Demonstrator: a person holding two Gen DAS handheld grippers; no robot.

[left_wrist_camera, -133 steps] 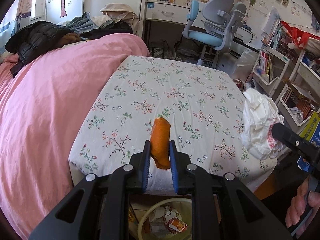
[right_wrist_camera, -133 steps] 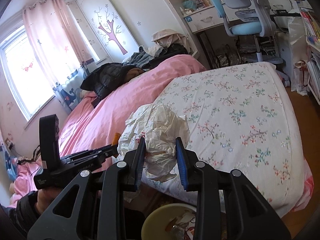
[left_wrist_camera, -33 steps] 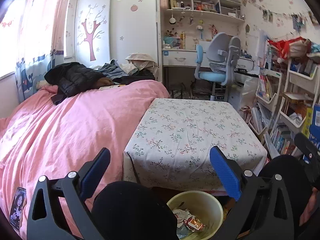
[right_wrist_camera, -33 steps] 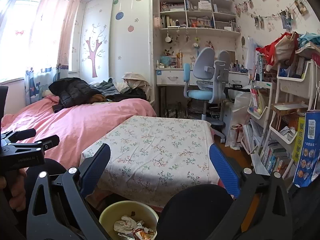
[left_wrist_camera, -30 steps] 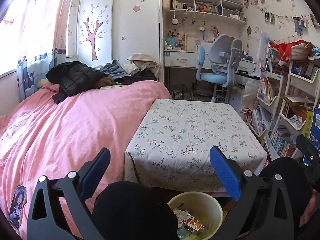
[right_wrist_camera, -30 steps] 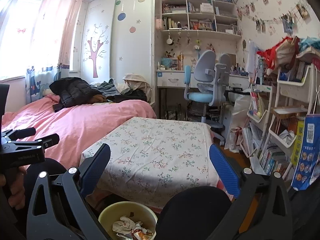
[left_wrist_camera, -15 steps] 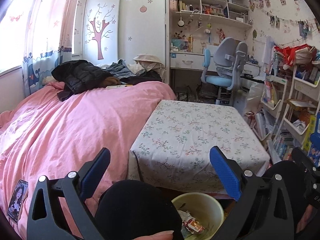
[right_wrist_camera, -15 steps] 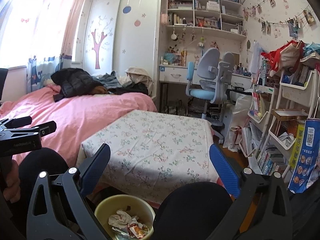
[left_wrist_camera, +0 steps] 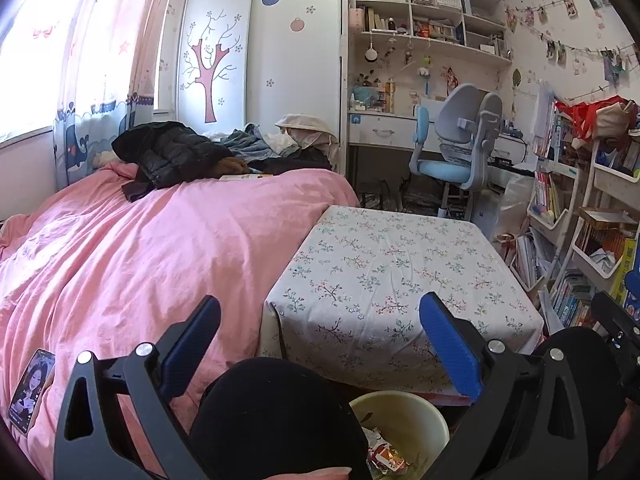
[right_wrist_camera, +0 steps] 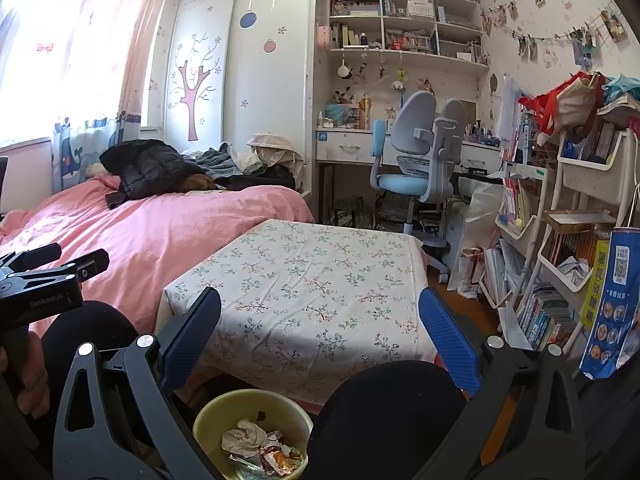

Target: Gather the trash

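A pale yellow trash bin (right_wrist_camera: pixel 208 412) stands on the floor between the person's knees, with crumpled white paper (right_wrist_camera: pixel 244 438) and orange wrappers (right_wrist_camera: pixel 278 458) inside. In the left wrist view the same bin (left_wrist_camera: pixel 432 416) shows low in the frame. My left gripper (left_wrist_camera: pixel 320 318) is open wide and holds nothing. My right gripper (right_wrist_camera: pixel 320 316) is also open wide and empty. Both hover above the knees, short of the floral-cloth table (right_wrist_camera: pixel 304 276), which carries no trash. The left gripper's body (right_wrist_camera: pixel 40 284) appears at the left edge of the right wrist view.
A pink bed (left_wrist_camera: pixel 140 260) lies left of the table, with dark clothes (left_wrist_camera: pixel 168 156) piled at its far end and a phone (left_wrist_camera: pixel 32 384) near its front. A blue desk chair (right_wrist_camera: pixel 416 168) and cluttered bookshelves (right_wrist_camera: pixel 560 240) stand to the right. The person's black knees (left_wrist_camera: pixel 276 412) flank the bin.
Earlier the left gripper held an orange peel and the right a crumpled white paper over the bin. Both have since let go, opened wide and drawn back; the views have tilted slightly upward.
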